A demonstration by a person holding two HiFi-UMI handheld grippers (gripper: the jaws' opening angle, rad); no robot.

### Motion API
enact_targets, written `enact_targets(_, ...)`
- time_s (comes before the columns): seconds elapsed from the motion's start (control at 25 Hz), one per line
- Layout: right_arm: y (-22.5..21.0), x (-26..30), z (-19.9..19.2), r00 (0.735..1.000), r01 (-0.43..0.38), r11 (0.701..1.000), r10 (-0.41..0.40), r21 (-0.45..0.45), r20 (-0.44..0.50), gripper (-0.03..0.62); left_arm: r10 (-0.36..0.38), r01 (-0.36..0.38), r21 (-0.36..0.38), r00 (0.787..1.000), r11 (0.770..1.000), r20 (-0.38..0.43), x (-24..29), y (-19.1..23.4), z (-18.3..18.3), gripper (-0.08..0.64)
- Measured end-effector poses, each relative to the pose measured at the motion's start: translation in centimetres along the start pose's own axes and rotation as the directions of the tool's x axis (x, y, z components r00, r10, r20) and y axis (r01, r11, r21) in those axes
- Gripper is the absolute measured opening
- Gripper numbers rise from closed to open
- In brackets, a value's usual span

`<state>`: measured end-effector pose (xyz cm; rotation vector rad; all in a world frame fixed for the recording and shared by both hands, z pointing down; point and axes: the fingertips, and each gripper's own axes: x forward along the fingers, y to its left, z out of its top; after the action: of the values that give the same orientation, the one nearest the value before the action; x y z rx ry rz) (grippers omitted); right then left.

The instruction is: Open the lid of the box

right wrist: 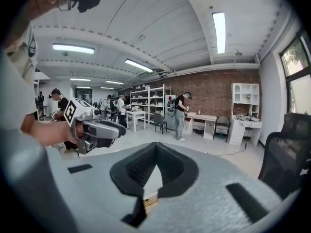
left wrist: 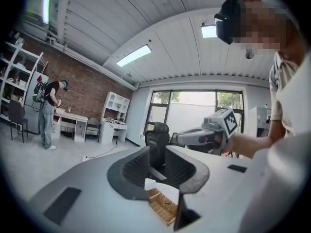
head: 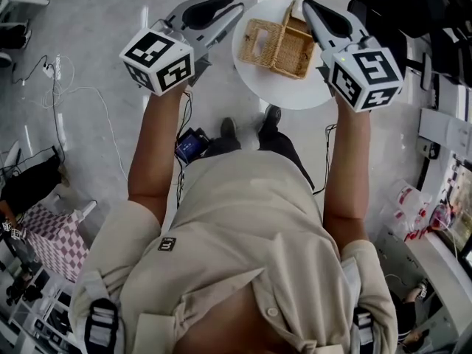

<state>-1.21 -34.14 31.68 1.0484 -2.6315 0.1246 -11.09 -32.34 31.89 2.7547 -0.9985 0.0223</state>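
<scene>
A woven wicker box (head: pixel 276 46) sits on a round white table (head: pixel 295 94) far below me. A tan panel sticks up along its middle, so the lid looks swung up, though I cannot tell for sure. Both grippers are held high above it, close to the head camera. My left gripper (head: pixel 233 9) hangs left of the box with its jaws apart and nothing between them (left wrist: pixel 158 154). My right gripper (head: pixel 308 4) hangs over the box's right edge, jaws closed to a point (right wrist: pixel 155 147) and empty. Slivers of the box show under the jaws (left wrist: pixel 163 208) (right wrist: pixel 150 201).
A black office chair (head: pixel 413 6) stands just right of the table, with shelving and clutter further right. Cables (head: pixel 66 87) run over the floor at the left, and a checkered object (head: pixel 48 234) sits at the lower left. Other people (left wrist: pixel 48 115) work at desks across the room.
</scene>
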Motion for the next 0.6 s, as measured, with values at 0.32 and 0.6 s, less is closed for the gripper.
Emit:
enact_targets(0.32, 1.7, -4.2, 4.9, 0.998, 0.046, 0.996, -0.041, -0.074, 0.057, -0.011, -0.017, 0.013, 0.042, 0.996, 0.999, 0.089, -3.1, -2.7, 5.8, 0.084)
enact_targets(0.6, 2.1, -6.6, 6.5, 0.995, 0.076, 0.993, -0.069, -0.093, 0.078, -0.011, -0.035, 0.029, 0.066, 0.995, 0.997, 0.092, -3.8, -4.5, 7.3, 0.084)
